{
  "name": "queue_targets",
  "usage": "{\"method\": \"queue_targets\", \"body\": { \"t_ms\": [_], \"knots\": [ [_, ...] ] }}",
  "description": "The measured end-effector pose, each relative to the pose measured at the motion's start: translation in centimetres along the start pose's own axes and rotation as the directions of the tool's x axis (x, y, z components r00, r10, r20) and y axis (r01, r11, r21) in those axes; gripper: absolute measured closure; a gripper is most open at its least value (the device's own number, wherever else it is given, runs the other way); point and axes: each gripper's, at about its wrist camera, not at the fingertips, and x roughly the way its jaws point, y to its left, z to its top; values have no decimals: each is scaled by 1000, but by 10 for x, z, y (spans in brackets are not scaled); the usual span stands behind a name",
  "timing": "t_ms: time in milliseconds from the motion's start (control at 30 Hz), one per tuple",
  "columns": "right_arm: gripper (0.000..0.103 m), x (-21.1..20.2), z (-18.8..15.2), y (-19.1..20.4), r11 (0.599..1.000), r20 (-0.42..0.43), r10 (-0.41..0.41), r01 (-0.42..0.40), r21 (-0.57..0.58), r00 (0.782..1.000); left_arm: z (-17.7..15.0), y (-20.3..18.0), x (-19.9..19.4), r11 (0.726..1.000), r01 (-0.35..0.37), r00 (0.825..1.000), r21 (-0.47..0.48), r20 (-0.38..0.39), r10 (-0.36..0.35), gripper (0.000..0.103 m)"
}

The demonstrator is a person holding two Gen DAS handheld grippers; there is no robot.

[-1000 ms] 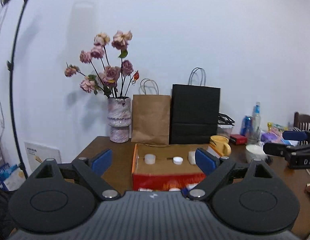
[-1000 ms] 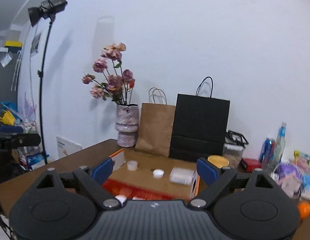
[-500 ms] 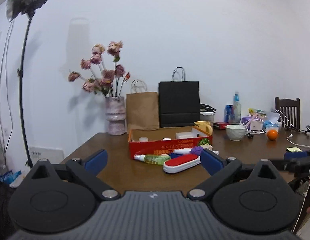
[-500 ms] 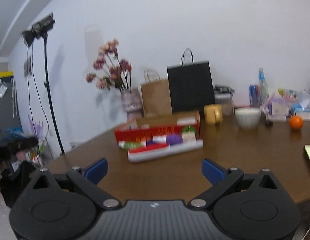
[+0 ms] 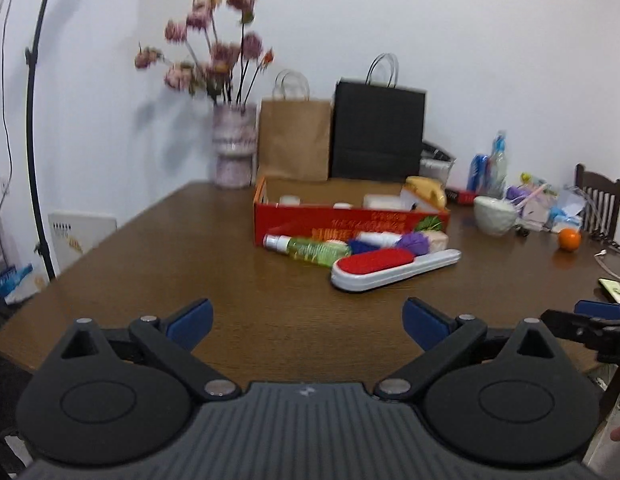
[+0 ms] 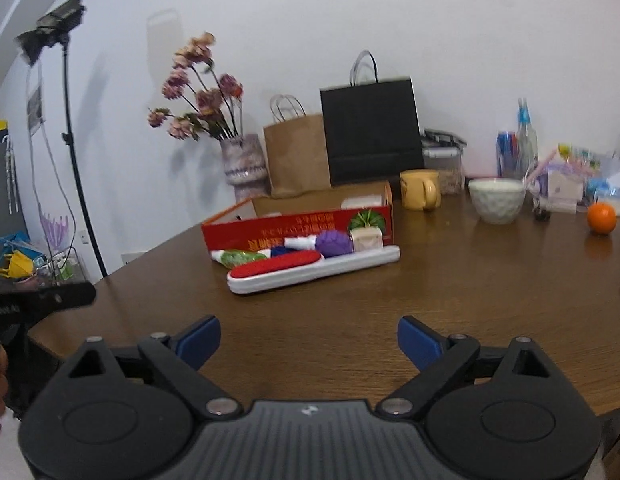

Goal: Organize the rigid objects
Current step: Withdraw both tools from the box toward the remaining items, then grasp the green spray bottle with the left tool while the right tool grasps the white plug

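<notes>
1. The left tool (image 5: 306,318) hangs over the near edge of the worktop (image 5: 238,300) with its jaws spread wide and nothing between them.
2. The right tool (image 6: 309,338), also over the near edge, is empty too; its jaws are closing a little, with only bare wood between them.
3. The loose things lie in a cluster near the middle of the worktop, against the front wall of a red box (image 5: 350,222).
4. The lint brush (image 5: 394,268) lies nearest, long and flat. It looks like light, stiff plastic with a soft red pad, so a grip across the narrow white handle should hold best.
5. The green bottle (image 5: 306,249) lies on its side. It looks smooth and round, likely to roll or slip; a grip across the middle of the body seems safest.
6. The purple ball (image 6: 336,243) and a small pale cube (image 6: 366,240) sit against the box, touching or nearly so. Both appear light; the ball may squash, though blur hides its texture.
</notes>
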Motion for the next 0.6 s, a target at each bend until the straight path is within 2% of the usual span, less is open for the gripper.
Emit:
{"method": "queue_targets", "body": {
  "t_ms": [100, 200, 333, 467, 500, 600],
  "knots": [
    [14, 25, 16, -10, 1000, -15, 12, -11, 8, 1000, 12, 2, 33, 1000, -27, 999, -4, -22, 27, 0],
    [15, 54, 39, -18, 1000, -4, 10, -10, -30, 1000, 29, 7, 73, 998, -18, 999, -53, -42, 16, 0],
    [15, 109, 76, -31, 996, -26, -27, 25, -82, 999, 56, 15, 142, 991, -19, 996, -134, -87, 8, 0],
    [17, 171, 108, -53, 997, -44, -41, 38, -65, 998, 75, 18, 211, 983, -17, 988, -184, -154, -12, 1],
    [20, 186, 112, -58, 997, -54, -50, 47, -60, 997, 77, 17, 225, 983, -29, 984, -182, -177, -3, 3],
    [33, 232, 118, -71, 996, -120, -74, 68, -54, 990, 78, 12, 258, 988, -71, 979, -140, -199, 42, 17]
  ]
}}
